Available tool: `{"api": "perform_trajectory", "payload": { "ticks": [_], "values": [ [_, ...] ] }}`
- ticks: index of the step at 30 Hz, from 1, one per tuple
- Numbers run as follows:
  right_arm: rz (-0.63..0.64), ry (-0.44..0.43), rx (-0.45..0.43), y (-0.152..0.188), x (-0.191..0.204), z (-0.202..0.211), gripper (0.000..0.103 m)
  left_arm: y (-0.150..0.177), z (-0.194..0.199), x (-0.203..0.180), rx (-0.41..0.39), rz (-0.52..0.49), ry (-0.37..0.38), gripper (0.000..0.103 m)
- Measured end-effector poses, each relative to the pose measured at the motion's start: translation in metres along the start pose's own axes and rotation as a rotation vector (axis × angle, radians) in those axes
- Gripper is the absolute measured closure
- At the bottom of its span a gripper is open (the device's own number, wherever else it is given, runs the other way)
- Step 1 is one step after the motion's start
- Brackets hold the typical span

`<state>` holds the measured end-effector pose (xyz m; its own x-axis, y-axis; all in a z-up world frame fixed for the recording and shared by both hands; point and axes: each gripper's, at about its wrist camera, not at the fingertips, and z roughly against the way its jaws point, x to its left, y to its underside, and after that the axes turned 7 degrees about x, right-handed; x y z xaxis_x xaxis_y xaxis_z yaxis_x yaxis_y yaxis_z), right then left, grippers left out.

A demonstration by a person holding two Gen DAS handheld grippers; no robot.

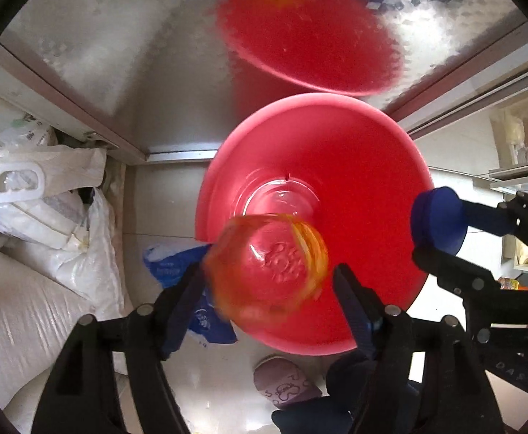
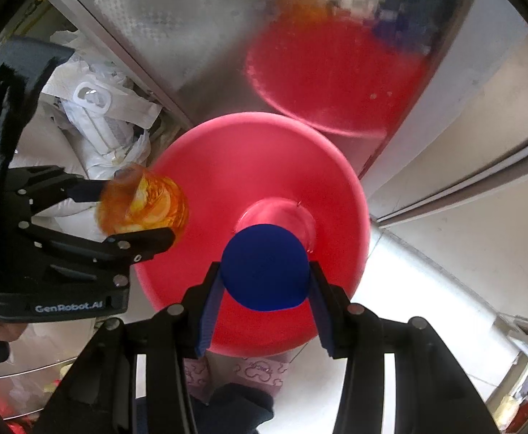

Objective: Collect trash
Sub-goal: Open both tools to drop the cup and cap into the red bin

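Pale floor tiles [image 1: 162,213] run up to a shiny metal door [image 1: 126,54] in the left wrist view, and white sacks [image 1: 47,224] are heaped on the left against it. I see a red bin [image 1: 354,166] standing open just in front of that door, its red reflection [image 1: 310,36] smeared across the metal. My left gripper [image 1: 269,282] has its fingers spread apart, and a blurred orange bottle [image 1: 269,271] sits between them over the near rim of the bin; I cannot tell whether the pads touch it. A crumpled blue bag [image 1: 177,267] lies on the floor beside the bin, partly behind my left finger. At the right, my right gripper [image 1: 441,224] reaches in over the bin's rim, clamped on a blue lid [image 1: 435,217]. A pink slipper [image 1: 285,383] shows at the bottom.

Over in the right wrist view, the same metal door [image 2: 177,36] fills the top, with the sacks [image 2: 94,123] at the left. My right gripper [image 2: 265,271] is closed on the blue lid [image 2: 264,267], both pads pressed to its edges, and it hangs above the middle of the red bin [image 2: 264,152]. My left gripper [image 2: 133,209] comes in from the left, with the orange bottle [image 2: 142,204] between its two fingers at the bin's left rim.
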<state>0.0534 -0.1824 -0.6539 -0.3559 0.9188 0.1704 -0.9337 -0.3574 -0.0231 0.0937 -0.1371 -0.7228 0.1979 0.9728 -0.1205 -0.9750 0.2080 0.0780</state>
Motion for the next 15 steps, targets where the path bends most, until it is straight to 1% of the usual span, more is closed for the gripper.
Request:
{"api": "perform_trajectory", "payload": {
  "ticks": [2, 3, 4, 6, 8, 11, 14, 15],
  "values": [
    [0.022, 0.015, -0.015, 0.000, 0.004, 0.004, 0.060, 0.000, 0.005, 0.002, -0.010, 0.006, 0.008, 0.024],
    [0.032, 0.014, -0.014, -0.001, 0.004, 0.004, 0.058, 0.000, 0.007, 0.002, -0.017, 0.009, 0.010, 0.020],
    [0.038, 0.025, -0.013, -0.001, 0.006, 0.005, 0.051, 0.000, 0.010, 0.002, -0.027, 0.008, 0.006, 0.018],
    [0.037, 0.037, -0.023, 0.000, 0.005, 0.011, 0.048, 0.002, 0.019, 0.002, -0.048, 0.000, -0.018, 0.014],
    [0.022, 0.035, -0.026, 0.001, 0.004, 0.018, 0.039, 0.003, 0.026, 0.003, -0.046, 0.014, -0.012, 0.012],
    [0.002, 0.034, -0.026, 0.003, 0.001, 0.032, 0.036, 0.003, 0.038, 0.005, -0.029, 0.024, 0.021, 0.008],
    [0.002, 0.041, -0.029, 0.005, 0.005, 0.054, 0.035, 0.008, 0.067, 0.001, -0.051, 0.024, 0.022, 0.007],
    [0.003, 0.042, -0.032, 0.005, 0.007, 0.062, 0.035, 0.010, 0.078, -0.001, -0.055, 0.021, 0.017, 0.002]
  ]
}}
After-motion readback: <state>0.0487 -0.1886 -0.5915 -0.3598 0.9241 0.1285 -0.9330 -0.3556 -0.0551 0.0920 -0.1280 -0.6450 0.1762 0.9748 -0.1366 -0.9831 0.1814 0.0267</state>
